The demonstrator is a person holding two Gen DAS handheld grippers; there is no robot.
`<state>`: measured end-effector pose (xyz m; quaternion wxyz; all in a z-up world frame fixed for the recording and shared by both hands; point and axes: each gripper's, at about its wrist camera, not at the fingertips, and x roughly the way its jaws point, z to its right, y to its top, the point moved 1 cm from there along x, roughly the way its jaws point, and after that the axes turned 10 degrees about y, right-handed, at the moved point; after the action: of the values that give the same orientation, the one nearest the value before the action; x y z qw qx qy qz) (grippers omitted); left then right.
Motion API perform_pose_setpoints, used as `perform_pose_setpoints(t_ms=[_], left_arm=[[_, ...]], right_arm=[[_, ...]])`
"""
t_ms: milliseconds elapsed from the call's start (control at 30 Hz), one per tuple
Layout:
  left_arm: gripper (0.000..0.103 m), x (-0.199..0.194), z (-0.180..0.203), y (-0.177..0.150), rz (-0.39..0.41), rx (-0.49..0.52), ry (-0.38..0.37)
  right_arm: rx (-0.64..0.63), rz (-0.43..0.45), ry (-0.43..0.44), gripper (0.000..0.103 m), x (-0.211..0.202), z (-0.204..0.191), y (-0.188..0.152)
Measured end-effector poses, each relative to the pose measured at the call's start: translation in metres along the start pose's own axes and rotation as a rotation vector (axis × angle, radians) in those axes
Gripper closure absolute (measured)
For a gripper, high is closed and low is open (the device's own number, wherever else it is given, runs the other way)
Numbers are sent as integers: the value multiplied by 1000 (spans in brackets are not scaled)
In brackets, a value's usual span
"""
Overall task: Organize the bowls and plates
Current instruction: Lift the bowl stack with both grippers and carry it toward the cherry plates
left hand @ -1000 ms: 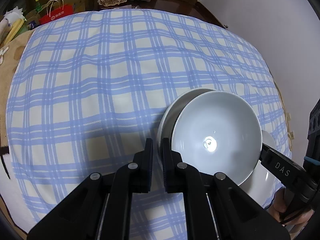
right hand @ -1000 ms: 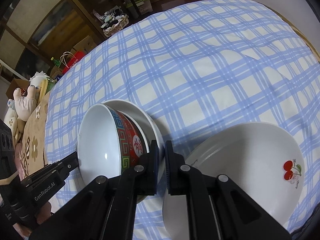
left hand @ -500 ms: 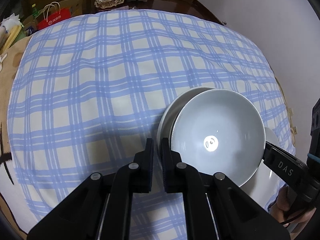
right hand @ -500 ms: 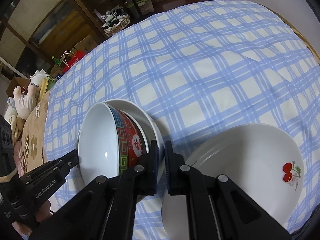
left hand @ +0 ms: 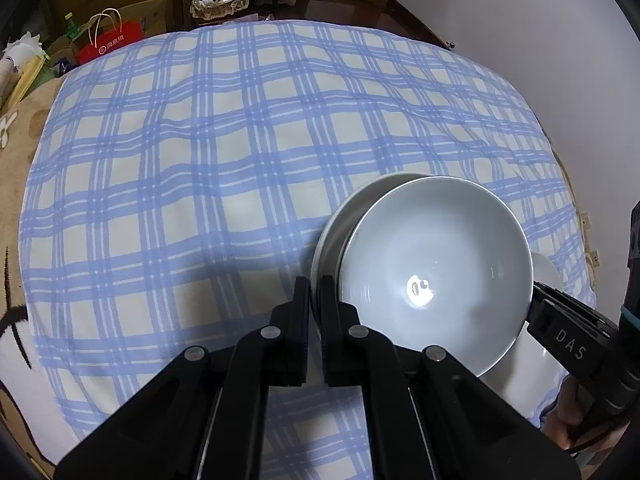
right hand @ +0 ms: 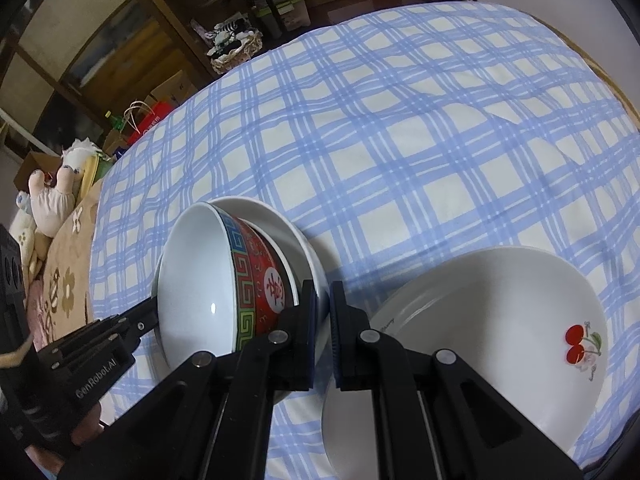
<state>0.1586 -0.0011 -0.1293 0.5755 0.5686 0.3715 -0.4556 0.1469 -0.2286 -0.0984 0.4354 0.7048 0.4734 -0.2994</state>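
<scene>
A bowl [left hand: 432,264], white inside and red-patterned outside [right hand: 264,280], sits in a shallow white plate [left hand: 352,208], which shows behind the bowl in the right wrist view [right hand: 280,220]. My left gripper [left hand: 315,284] is shut on the plate's near-left rim, and its tip [right hand: 154,310] shows at the far side from the right camera. My right gripper [right hand: 322,286] is shut on the opposite rim of the same plate, seen as a black tip [left hand: 538,294] beside the bowl. I cannot tell whether the plate rests on the cloth or hangs just above it.
A blue plaid cloth [left hand: 240,140] covers the surface. A white plate with a cherry print [right hand: 500,340] lies on another plate just right of my right gripper. A red paper bag [left hand: 108,44], a basket [right hand: 236,50] and shelves stand beyond the far edge. A hand [left hand: 568,412] holds the right gripper.
The left jaws have narrowed a touch on the plate rim. Both hands, the plate and the bowl stay where they were.
</scene>
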Motion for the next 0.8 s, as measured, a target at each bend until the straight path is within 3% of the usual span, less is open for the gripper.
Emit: perform_pose_setpoints(t_ms=[400,800], left_arm=[[100,-4,0,0,-14,-3,11],[100,-10,-8,5,-25,-19,-21]], right_arm=[[14,8,0,94,-1,-3,1],[-76,4,-32,96,-8,-20,11]])
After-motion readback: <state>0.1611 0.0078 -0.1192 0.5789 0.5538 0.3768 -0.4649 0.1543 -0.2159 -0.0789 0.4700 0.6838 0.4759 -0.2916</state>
